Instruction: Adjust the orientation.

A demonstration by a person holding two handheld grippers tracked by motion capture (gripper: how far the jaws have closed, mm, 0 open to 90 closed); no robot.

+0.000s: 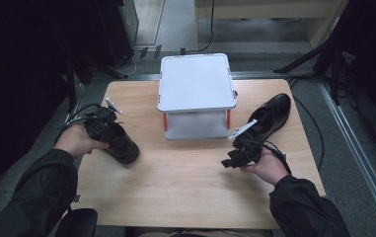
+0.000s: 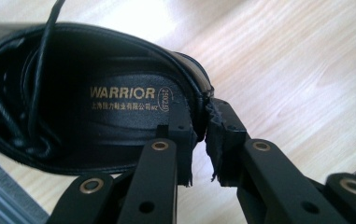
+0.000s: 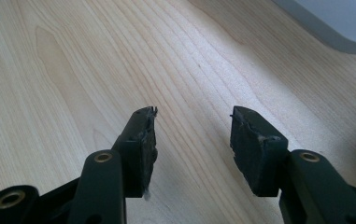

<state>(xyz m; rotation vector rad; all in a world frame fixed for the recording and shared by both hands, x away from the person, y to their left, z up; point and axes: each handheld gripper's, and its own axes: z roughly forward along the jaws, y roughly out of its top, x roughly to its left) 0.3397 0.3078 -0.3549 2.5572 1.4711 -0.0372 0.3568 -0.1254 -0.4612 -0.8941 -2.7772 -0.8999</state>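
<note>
The left claw [image 2: 199,140] pinches the heel rim of a black leather shoe [image 2: 73,93], whose toe is cut off from view. The right claw [image 3: 192,140] gapes empty over the pale wood table [image 1: 185,182]. Dark room beyond; grey floor [image 1: 343,143].

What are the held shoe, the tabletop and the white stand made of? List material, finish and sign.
Held shoe: black leather or imitation, smooth, slightly glossy; stitched collar.
Tabletop: light wood or wood-look laminate, matte; visible grain.
White stand: probably plastic, smooth, matte; rounded moulded corners.
</note>
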